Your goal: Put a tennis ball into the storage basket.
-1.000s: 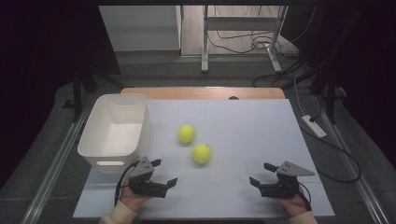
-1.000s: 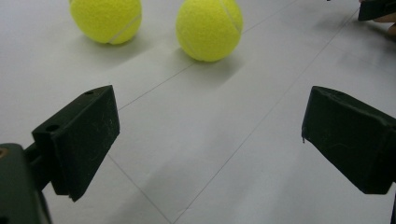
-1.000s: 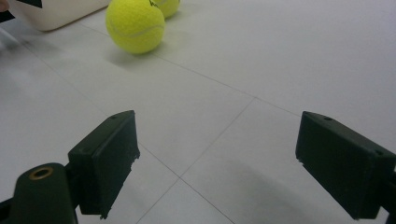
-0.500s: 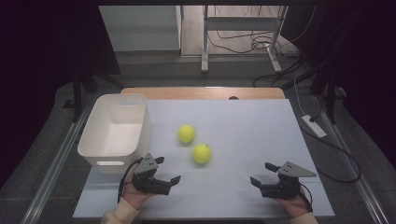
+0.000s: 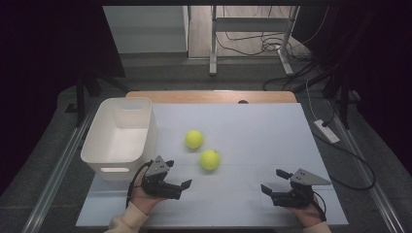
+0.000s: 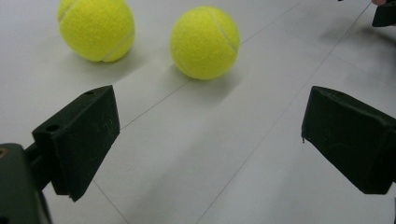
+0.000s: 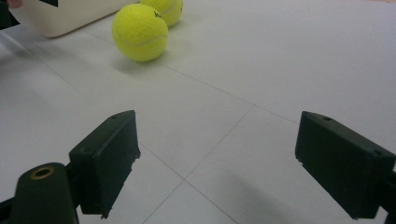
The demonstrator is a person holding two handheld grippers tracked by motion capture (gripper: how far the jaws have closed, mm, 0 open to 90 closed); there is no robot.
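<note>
On the white table (image 5: 272, 131), 2 balls lie near each other at centre: the near ball (image 5: 210, 159) and, at its 11 o'clock, the far ball (image 5: 194, 139). The bin (image 5: 97, 150) stands at the table's 9 o'clock. The left gripper (image 5: 179, 180) sits at 7 o'clock from the near ball, jaws wide apart and empty; the right gripper (image 5: 273, 181), at the near ball's 4 o'clock, likewise gapes, holding nothing. This looks like the approach step: next, the left gripper must advance to straddle the near ball, then close

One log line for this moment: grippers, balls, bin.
left hand-held gripper: open, empty | right hand-held gripper: open, empty | two tennis balls: on table, untouched | white bin: left side
</note>
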